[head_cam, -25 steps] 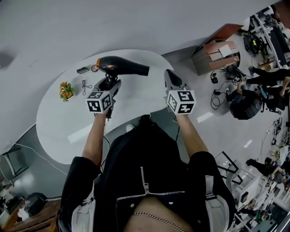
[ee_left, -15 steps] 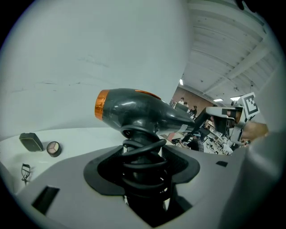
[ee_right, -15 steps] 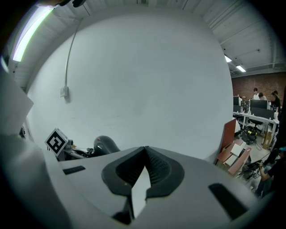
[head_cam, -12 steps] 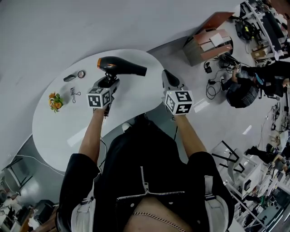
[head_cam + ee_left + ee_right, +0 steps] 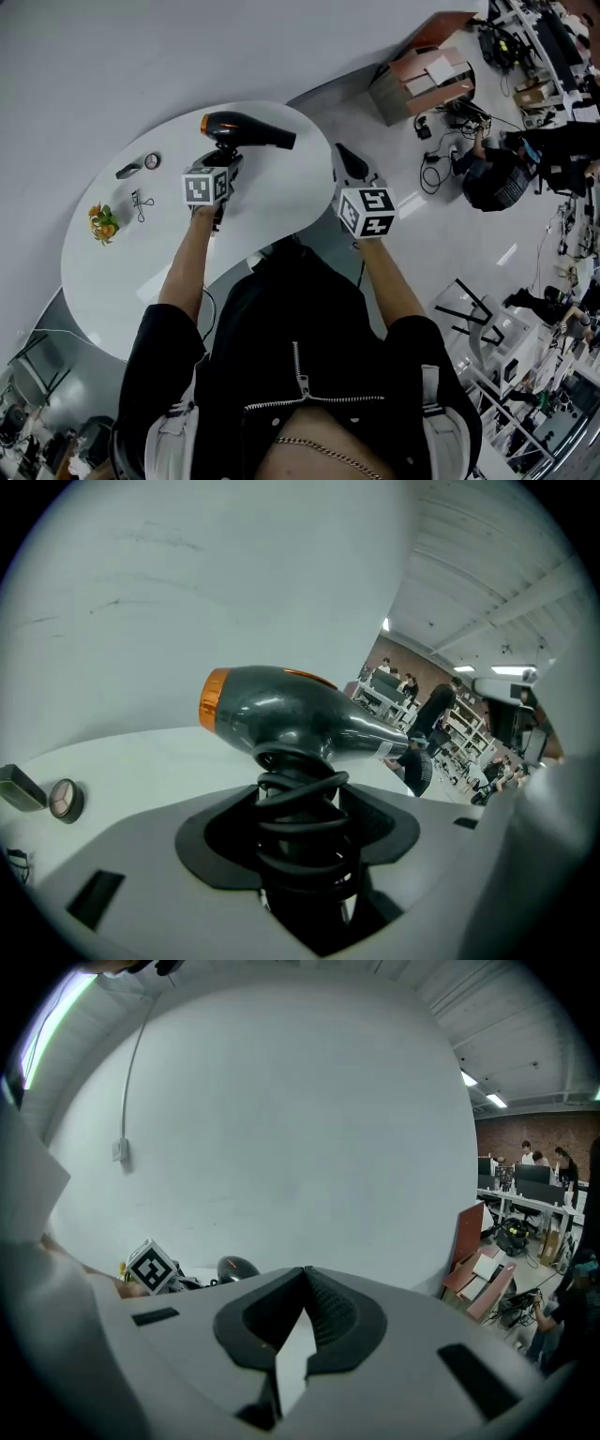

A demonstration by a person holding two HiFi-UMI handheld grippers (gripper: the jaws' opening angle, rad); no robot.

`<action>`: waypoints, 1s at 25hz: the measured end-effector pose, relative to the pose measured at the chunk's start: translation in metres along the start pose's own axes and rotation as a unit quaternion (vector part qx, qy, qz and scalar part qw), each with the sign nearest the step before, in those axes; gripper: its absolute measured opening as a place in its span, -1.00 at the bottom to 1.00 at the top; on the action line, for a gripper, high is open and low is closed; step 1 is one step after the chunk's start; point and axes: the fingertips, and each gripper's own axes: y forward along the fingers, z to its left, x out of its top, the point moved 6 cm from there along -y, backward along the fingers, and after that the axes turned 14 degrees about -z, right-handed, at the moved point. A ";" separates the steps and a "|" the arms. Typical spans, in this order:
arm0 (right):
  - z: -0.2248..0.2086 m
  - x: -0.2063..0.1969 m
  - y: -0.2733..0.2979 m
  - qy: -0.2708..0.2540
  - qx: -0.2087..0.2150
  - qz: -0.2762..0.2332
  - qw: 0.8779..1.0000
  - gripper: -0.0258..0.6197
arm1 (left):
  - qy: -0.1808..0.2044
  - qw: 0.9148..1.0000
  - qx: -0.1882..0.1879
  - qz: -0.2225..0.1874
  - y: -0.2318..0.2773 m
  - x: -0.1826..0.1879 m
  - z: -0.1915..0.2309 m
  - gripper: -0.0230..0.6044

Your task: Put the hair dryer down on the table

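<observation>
A black hair dryer (image 5: pixel 246 131) with an orange rear end is held above the white oval table (image 5: pixel 122 272), barrel level and pointing right. My left gripper (image 5: pixel 225 161) is shut on its handle, which has the black cord coiled round it. In the left gripper view the hair dryer (image 5: pixel 281 719) fills the middle and the left gripper (image 5: pixel 305 827) clamps the coiled handle from both sides. My right gripper (image 5: pixel 349 161) hovers past the table's right edge over the floor. The right gripper (image 5: pixel 302 1283) is shut with nothing between its jaws.
On the table's left part lie a small orange flower piece (image 5: pixel 101 221), an eyelash curler (image 5: pixel 141 202), a round compact (image 5: pixel 152 161) and a small grey case (image 5: pixel 128 171). Brown boxes (image 5: pixel 427 75) stand on the floor at the far right, with people and desks beyond.
The head view has swung, so the table sits lower left. My left gripper with the hair dryer now stands farther right of the compact. The right gripper holds its place.
</observation>
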 end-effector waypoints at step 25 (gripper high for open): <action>-0.021 -0.013 -0.006 0.009 0.006 0.017 1.000 -0.91 | 0.016 0.996 0.055 0.070 0.031 -0.031 0.002 -0.05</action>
